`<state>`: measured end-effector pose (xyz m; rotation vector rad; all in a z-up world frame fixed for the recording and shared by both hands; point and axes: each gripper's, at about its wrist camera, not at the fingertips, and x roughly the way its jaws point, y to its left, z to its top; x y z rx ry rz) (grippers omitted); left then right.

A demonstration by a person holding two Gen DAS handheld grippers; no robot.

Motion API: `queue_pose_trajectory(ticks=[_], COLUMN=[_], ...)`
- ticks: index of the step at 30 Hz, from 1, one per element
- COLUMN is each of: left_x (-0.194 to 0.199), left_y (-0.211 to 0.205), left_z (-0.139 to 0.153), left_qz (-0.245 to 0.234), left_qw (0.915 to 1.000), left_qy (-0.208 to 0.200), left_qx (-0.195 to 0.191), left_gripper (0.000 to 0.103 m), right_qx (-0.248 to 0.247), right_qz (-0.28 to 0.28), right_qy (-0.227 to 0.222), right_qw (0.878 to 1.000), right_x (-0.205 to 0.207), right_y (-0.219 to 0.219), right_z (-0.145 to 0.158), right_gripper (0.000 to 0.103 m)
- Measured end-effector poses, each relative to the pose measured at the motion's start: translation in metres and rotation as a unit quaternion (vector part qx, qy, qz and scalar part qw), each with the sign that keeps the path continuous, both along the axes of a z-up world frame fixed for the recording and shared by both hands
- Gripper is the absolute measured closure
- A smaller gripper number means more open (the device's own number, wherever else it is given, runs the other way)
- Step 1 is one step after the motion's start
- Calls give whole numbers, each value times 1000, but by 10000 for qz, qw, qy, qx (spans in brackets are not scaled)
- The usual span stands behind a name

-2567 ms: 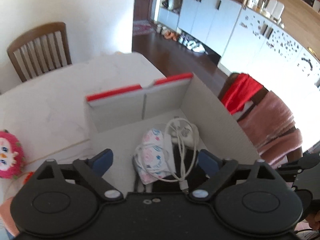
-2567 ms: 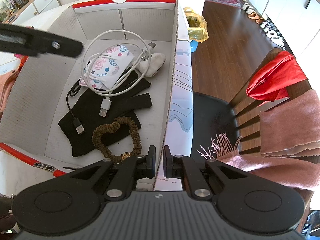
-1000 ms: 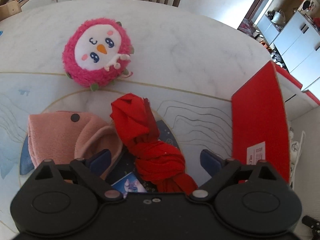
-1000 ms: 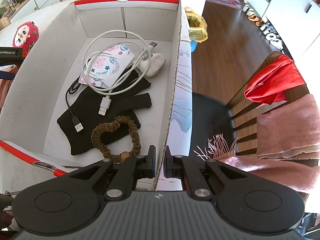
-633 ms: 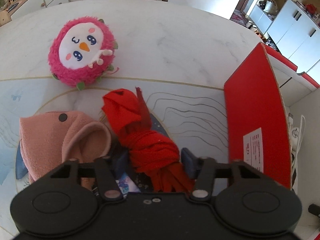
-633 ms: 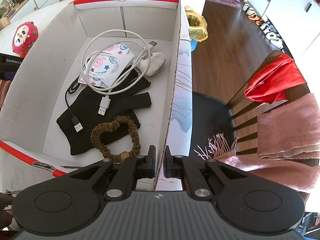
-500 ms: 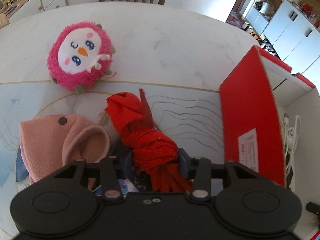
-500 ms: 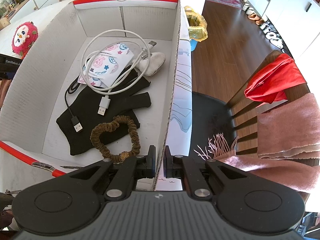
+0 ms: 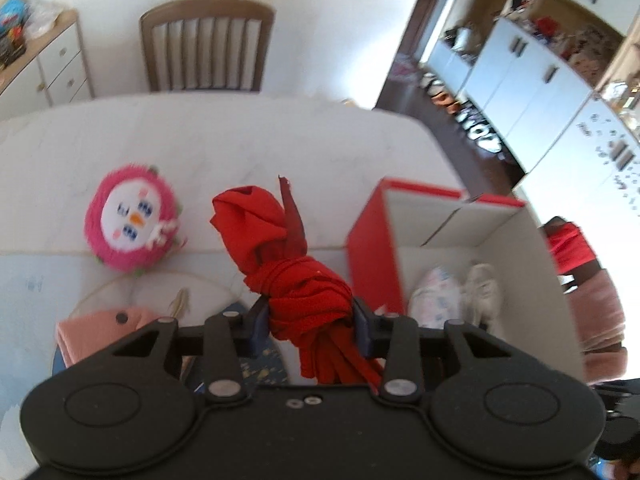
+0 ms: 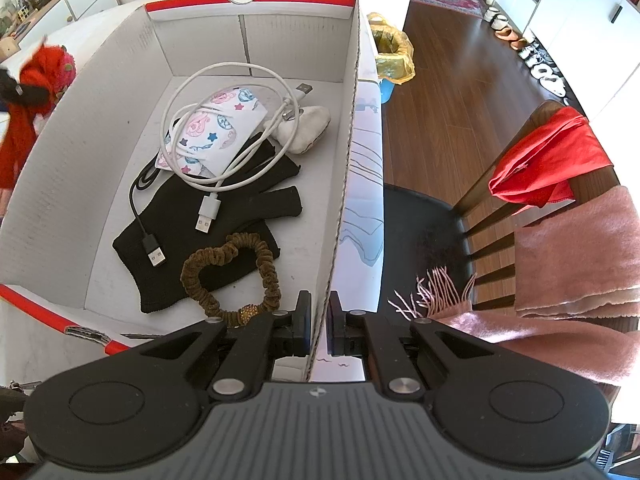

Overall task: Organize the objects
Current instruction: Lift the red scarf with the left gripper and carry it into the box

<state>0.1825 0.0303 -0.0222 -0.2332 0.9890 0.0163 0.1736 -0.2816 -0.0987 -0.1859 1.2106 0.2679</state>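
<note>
The red knotted cloth [image 9: 308,292] is pinched at its thick knot by the left gripper [image 9: 306,320], held clear of the table [image 9: 240,140], with loose tails hanging toward 6 o'clock and its rolled head rising toward 12. Being soft, light and compressible, it is judged best held at that dense knot, since the tails would slip or snag. Farther off at 3 o'clock the cardboard box [image 10: 344,160] stands open, its wall clamped by the closed right gripper [image 10: 318,320].

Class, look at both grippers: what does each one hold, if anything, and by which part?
The left gripper holds the red knotted cloth at its wound lower bundle. The right gripper clamps the box's right side wall near its front corner.
</note>
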Motion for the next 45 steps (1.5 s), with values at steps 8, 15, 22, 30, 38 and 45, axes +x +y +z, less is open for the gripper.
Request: queue_pose_trajectory(ticks=[8,15,22,30,38,45], left_x=[-2,0,9,19,22,27], left_y=[-29,-62,-100,-136,-151,-150], left_z=[34,37,23,-8,-40,-60], left_qz=[-544,-1099,-1677,-2154,-2401,-2342], left_qw=[9979,9931,9857,9747,9623,9598], left_qy=[-285,-334,-138,224,575,812], left_qx=[-211,-242,20,555,1145,1321], left_gripper=[64,64,64,64,64,63], right_qx=[-11,-17,-11,16,8,20], right_qz=[25,34,36,-2,6,-2], right_qy=[-14,-28,-32,-15,-18,-9], right_qw=[10000,10000,10000,10000,10000,10000], right_x=[0,0,0,0,1,1], right_y=[2,3,3,3,2,2], right_z=[1,2,3,2,2,2], right_gripper=[96,96,96,96,96,96])
